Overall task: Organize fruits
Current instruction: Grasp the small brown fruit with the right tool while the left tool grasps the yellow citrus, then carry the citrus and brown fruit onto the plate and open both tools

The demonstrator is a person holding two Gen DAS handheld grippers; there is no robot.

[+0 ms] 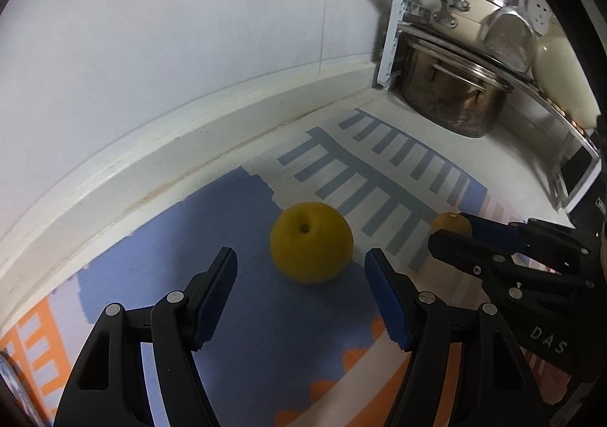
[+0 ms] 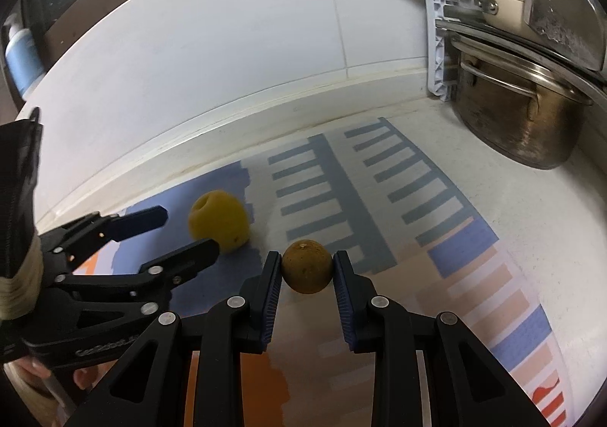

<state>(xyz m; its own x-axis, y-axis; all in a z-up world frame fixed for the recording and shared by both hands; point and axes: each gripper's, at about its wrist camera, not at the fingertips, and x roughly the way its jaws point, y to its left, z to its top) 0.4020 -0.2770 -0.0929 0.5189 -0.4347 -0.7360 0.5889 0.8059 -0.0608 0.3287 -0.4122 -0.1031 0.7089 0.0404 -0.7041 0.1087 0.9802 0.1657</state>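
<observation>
On the surface [image 1: 504, 169] a patterned mat [image 1: 235, 222] carried a yellow fruit [image 1: 311, 241], dead ahead of the released left gripper [image 1: 301, 294] and nearer it. The right gripper [image 2: 307, 267] was clenched on a brown fruit [image 2: 307, 267].

A steel pot [image 1: 453, 93] stands on the white table [image 1: 504, 176] beyond the patterned mat [image 1: 242, 222], with a white plastic rack [image 1: 390, 44] just beside it against the tiled wall [image 1: 170, 29] and cream-handled pans [image 1: 481, 15] above it.
</observation>
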